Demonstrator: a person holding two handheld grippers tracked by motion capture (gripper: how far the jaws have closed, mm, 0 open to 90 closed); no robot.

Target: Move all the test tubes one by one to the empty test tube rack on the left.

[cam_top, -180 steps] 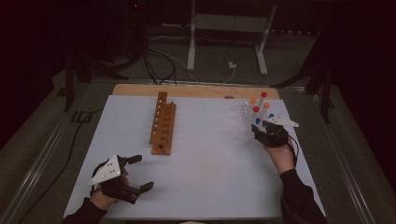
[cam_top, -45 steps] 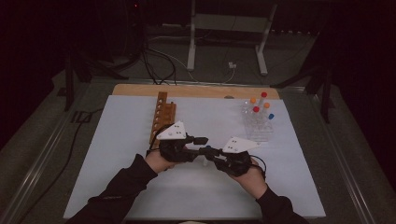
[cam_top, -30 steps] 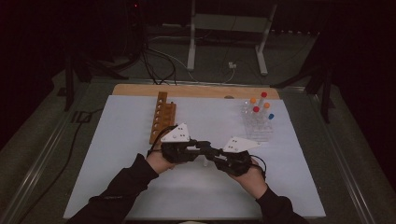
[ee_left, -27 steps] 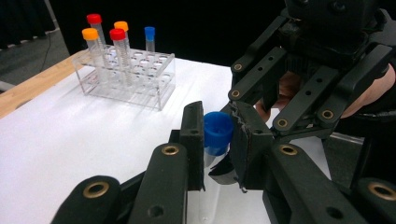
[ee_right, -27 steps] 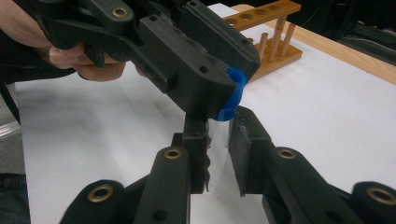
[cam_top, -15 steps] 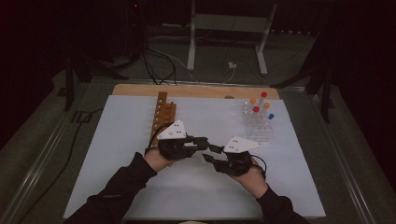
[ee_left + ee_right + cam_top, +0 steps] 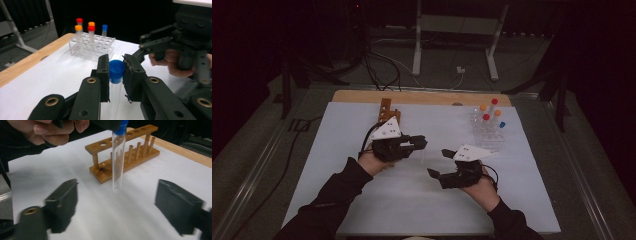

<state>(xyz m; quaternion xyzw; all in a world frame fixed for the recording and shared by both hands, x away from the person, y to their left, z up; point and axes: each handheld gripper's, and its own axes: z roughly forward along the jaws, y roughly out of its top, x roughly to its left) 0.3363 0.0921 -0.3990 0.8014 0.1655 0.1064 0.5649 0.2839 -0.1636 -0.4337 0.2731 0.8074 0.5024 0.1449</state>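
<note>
On the white-covered table (image 7: 337, 200) in a dark room, my left gripper (image 7: 116, 75) is clamped on the blue cap of a clear plastic test tube (image 7: 118, 162), hanging upright above the table's middle, near the wooden tube rack (image 7: 125, 152). My right gripper (image 7: 125, 207) has just been opening; its jaws stand wide apart, empty.

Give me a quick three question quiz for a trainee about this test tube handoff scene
1. True or false: the right gripper is clamped on the blue-capped tube.
2. Which gripper holds that tube by its cap?
3. The wooden rack looks: A full, B empty.

Key: 1 false, its jaws have just been opening and stand apart from the tube. 2 the left gripper. 3 B.
</note>
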